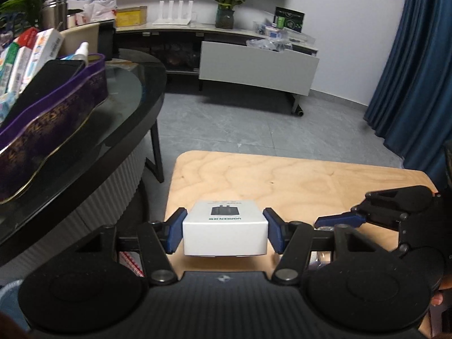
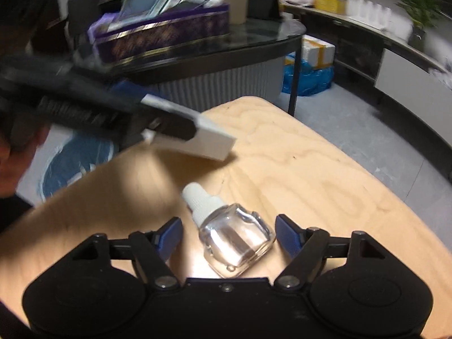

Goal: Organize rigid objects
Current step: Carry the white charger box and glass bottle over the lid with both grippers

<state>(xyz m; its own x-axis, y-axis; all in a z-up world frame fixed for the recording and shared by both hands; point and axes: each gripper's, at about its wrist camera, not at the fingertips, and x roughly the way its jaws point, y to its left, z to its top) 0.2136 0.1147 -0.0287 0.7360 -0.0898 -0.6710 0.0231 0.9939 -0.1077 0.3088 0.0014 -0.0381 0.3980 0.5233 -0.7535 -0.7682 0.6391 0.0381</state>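
Above the wooden surface (image 1: 282, 178), our left gripper (image 1: 224, 230) clamps a white charger box (image 1: 224, 233); our right gripper's (image 2: 227, 237) fingers (image 2: 288, 236) straddle, untouching, a clear bottle (image 2: 234, 240).

Light: dim room, bright patch on my wooden table (image 2: 310, 169).
Blur: my right view smears far left.
Distortion: fisheye bends my edges.
Shadow: under the white box (image 1: 224, 228).

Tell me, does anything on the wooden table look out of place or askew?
Yes. The clear bottle with a white cap lies on its side on the wooden table, between the open right gripper pads, not upright. Nothing looks spilled.
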